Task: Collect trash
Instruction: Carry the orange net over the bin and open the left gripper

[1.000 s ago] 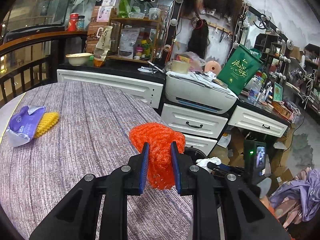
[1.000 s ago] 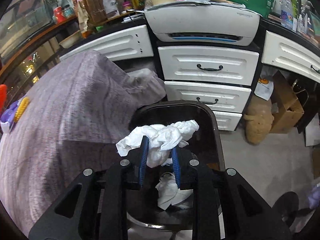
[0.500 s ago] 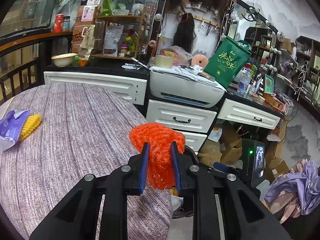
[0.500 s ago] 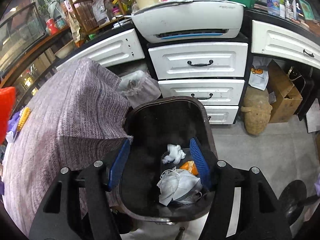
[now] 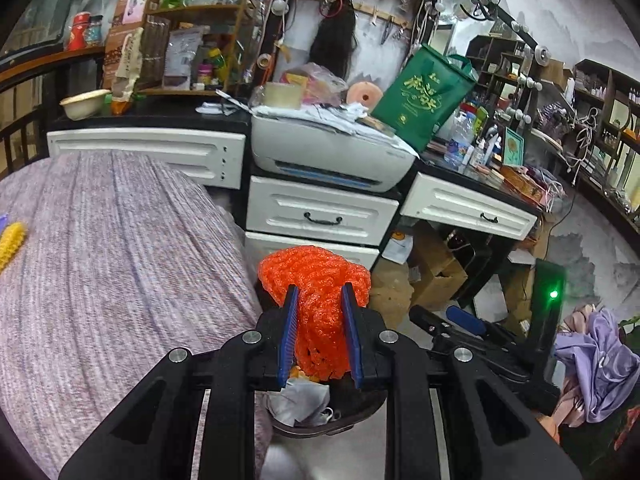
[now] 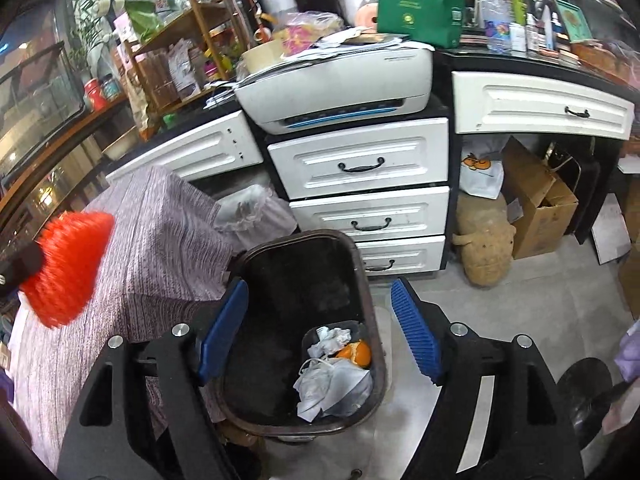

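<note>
The jaws of the left gripper [image 5: 320, 332] are pressed nearly together on an orange foam net [image 5: 316, 292], whose bulging top rises above the blue pads [image 5: 289, 332] while its lower end hangs down between them. The jaws of the right gripper [image 6: 318, 328] are opening and already stand wide apart, with nothing between their blue pads [image 6: 416, 332]; only the bin shows in the gap.

In the left wrist view the orange foam net sits at lower centre of the frame, just above the dark bin [image 5: 320, 424], whose rim and some crumpled white paper [image 5: 298, 400] show below the jaws. In the right wrist view the same net [image 6: 66, 264] appears at the left edge, held over the edge of the purple cloth-covered surface [image 6: 160, 256].

The bin [image 6: 360, 264] fills the lower centre of the right wrist view. At its bottom lie crumpled white paper [image 6: 332, 384], a smaller white wad [image 6: 332, 336] and a piece of orange peel [image 6: 358, 352]. The bin stands on the floor just beside the draped surface.

At the left edge of the left wrist view a yellow foam net [image 5: 12, 240] lies on the surface [image 5: 120, 260], well apart from the bin.

Behind the bin stands a white chest of drawers [image 6: 360, 160] with dark handles, and a white printer [image 6: 340, 80] on top of it. A green bag [image 6: 420, 0] stands behind the printer at upper centre. To the right of the drawers, a brown cardboard box [image 6: 540, 200] sits on the floor.
</note>
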Demonstrator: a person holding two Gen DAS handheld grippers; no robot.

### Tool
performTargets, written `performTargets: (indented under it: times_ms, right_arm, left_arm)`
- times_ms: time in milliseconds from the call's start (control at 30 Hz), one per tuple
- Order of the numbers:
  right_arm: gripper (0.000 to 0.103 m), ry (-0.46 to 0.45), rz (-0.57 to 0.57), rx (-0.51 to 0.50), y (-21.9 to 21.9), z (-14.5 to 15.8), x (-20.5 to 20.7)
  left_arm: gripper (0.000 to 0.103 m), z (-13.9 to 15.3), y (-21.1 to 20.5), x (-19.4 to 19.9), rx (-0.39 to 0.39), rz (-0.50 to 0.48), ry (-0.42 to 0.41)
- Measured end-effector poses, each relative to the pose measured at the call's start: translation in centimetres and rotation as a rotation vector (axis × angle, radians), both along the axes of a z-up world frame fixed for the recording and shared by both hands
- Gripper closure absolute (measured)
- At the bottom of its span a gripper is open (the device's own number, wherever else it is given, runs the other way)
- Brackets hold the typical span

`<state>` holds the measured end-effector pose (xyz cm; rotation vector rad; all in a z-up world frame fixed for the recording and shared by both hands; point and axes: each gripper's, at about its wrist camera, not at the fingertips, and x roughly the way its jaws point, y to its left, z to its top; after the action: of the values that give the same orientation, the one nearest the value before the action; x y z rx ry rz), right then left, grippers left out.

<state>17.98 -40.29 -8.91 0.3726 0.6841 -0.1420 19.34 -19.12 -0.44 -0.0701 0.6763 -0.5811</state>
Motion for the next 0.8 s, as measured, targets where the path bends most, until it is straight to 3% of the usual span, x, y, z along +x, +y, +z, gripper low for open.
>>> performTargets:
  times_ms: [233, 667, 700, 767, 800]
  right_arm:
    - [0.029, -0.004, -0.053, 0.016, -2.6, -0.3, -1.5]
    - [0.029, 0.011, -0.104, 0.053, -4.9, -1.5, -2.2]
    - [0.029, 0.013, -0.106, 0.053, -5.0, -1.5, -2.2]
    - [0.029, 0.017, -0.113, 0.056, -5.2, -1.6, -2.2]
    - [0.029, 0.018, -0.113, 0.060, -5.2, -1.7, -2.2]
  left_arm:
    - [0.081, -3.4, -3.3, 1.8, 0.069, -0.035, 0.084]
    - [0.078, -7.4, -8.5, 2.6, 0.195, -0.126, 0.138]
    - [0.071, -7.7, -8.7, 2.5, 0.204, -0.130, 0.139]
    - [0.048, -8.1, -8.8, 2.2, 0.230, -0.127, 0.124]
    - [0.031, -8.1, -8.8, 1.9, 0.237, -0.123, 0.114]
